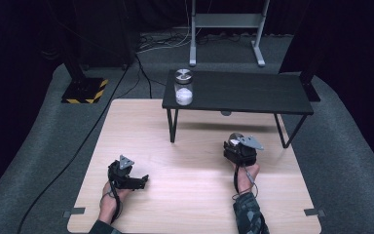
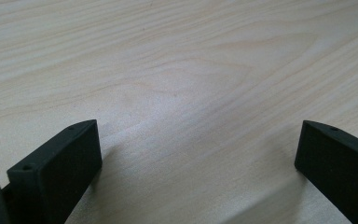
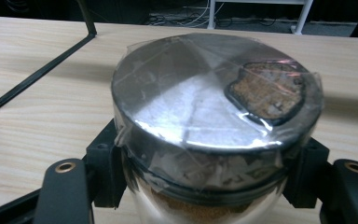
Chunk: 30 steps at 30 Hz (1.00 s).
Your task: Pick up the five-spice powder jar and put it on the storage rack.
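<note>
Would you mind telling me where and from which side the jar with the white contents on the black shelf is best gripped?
Grip the jar around its clear round body, below the metal lid, coming level from the person's side. It stands upright near the front left corner of the black shelf, so that side looks open. The left gripper is open and free.

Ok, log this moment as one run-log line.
right gripper: shut on brown-filled jar | left gripper: open, over table | white-filled jar: on black shelf

Your left gripper [image 2: 196, 163] sits low over the light wooden table [image 2: 177, 70], jaws wide apart, with bare tabletop and nothing else between them.
</note>
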Each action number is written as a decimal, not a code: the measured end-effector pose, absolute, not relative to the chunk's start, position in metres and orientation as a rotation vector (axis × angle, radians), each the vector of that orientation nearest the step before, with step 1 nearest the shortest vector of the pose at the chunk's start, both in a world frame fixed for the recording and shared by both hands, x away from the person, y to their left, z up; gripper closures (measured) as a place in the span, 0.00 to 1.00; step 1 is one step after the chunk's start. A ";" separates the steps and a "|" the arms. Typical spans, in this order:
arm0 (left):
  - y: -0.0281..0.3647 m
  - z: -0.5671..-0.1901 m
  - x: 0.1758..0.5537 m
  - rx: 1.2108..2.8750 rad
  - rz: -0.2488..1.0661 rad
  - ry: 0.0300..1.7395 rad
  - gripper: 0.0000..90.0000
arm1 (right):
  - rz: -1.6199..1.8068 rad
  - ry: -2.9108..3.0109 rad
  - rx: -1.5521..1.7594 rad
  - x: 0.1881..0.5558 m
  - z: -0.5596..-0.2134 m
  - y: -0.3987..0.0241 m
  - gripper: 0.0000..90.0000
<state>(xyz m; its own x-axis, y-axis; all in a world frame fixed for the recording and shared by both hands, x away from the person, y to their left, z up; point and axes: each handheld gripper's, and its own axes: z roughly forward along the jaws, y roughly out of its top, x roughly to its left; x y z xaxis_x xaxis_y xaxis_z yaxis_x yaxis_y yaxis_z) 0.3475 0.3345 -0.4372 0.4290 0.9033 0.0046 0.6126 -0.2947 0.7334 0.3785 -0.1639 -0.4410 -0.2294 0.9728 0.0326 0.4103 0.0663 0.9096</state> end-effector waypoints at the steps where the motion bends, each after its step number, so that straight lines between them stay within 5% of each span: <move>1: 0.334 -0.437 0.348 2.020 0.562 1.274 0.00 | 1.134 1.714 1.387 0.379 -0.441 -0.164 0.33; 30: 0.334 -0.437 0.348 2.020 0.562 1.274 0.00 | 1.169 1.768 1.293 0.371 -0.408 -0.174 0.33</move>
